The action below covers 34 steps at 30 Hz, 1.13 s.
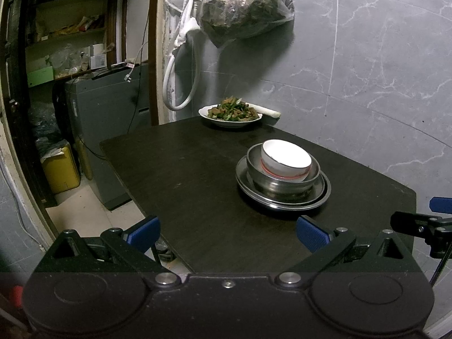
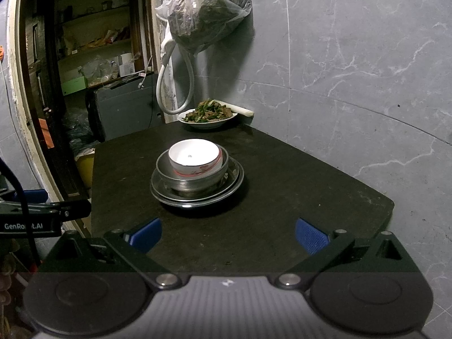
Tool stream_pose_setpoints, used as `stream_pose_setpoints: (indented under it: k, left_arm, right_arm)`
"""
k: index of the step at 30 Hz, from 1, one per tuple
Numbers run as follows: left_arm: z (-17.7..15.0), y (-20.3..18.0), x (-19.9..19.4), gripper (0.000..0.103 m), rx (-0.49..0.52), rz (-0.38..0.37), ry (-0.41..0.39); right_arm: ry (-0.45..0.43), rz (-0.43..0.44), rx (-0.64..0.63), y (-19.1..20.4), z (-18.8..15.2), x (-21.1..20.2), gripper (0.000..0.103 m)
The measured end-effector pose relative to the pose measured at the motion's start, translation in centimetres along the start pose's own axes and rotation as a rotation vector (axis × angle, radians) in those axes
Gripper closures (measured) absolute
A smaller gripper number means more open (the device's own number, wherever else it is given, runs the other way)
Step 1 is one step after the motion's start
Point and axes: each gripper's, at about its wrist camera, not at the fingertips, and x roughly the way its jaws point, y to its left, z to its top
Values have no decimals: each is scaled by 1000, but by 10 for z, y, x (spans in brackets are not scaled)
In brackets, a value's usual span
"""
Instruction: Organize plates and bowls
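Note:
A white bowl [image 1: 286,160] with a red band sits inside a steel bowl [image 1: 282,185], which stands on stacked steel plates [image 1: 319,197] on the dark table [image 1: 183,169]. The same stack shows in the right wrist view: white bowl [image 2: 194,156], steel bowl [image 2: 195,182], steel plates [image 2: 231,186]. My left gripper [image 1: 227,233] is open and empty, near the table's front edge, short of the stack. My right gripper [image 2: 228,234] is open and empty, over the table [image 2: 296,175] in front of the stack.
A white plate of cooked food [image 1: 230,113] stands at the table's far corner by the grey marble wall; it also shows in the right wrist view [image 2: 208,115]. A plastic bag [image 1: 243,8] and white hose [image 1: 180,84] hang above it. A grey appliance [image 1: 110,130] stands left of the table.

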Motion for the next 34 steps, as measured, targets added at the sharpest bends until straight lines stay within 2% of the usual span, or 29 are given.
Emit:
stream_pose_setpoints:
  k: [11, 34]
  left_arm:
    - [1, 7, -2, 1, -36, -16, 9]
    - [3, 9, 4, 1, -16, -22, 12]
  right_arm:
    - [1, 0, -1, 0, 0, 0, 0]
    - [5, 0, 2, 0, 2, 3, 0]
